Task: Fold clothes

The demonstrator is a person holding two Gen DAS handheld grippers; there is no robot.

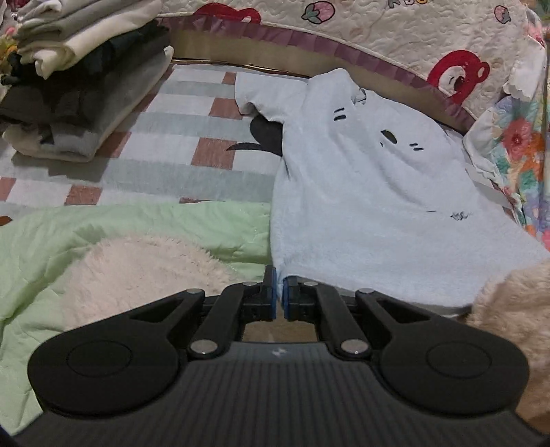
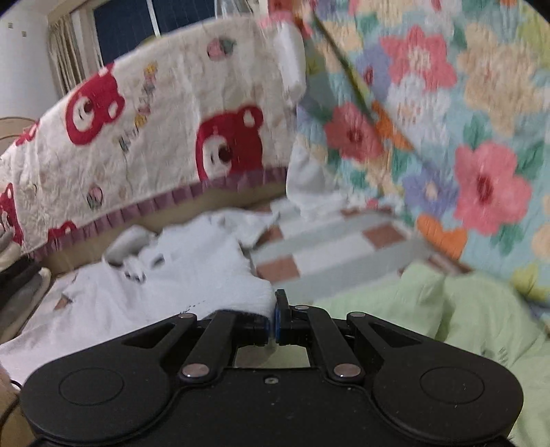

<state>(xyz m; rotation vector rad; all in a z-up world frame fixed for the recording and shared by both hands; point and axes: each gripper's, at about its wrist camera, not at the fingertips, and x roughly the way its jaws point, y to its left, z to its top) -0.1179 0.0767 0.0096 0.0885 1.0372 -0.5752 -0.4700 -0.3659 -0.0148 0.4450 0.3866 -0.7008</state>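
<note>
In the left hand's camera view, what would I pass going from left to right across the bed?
Stack of folded clothes → checked bedsheet → pale blue fleece top spread flat → floral quilt at the right edge.

A checked bed sheet (image 1: 165,165) lies under a pale green quilt (image 1: 51,240); a bear-print cover (image 2: 144,137) drapes the headboard, beside a floral quilt (image 2: 447,120) and dark window (image 2: 123,24)
</note>
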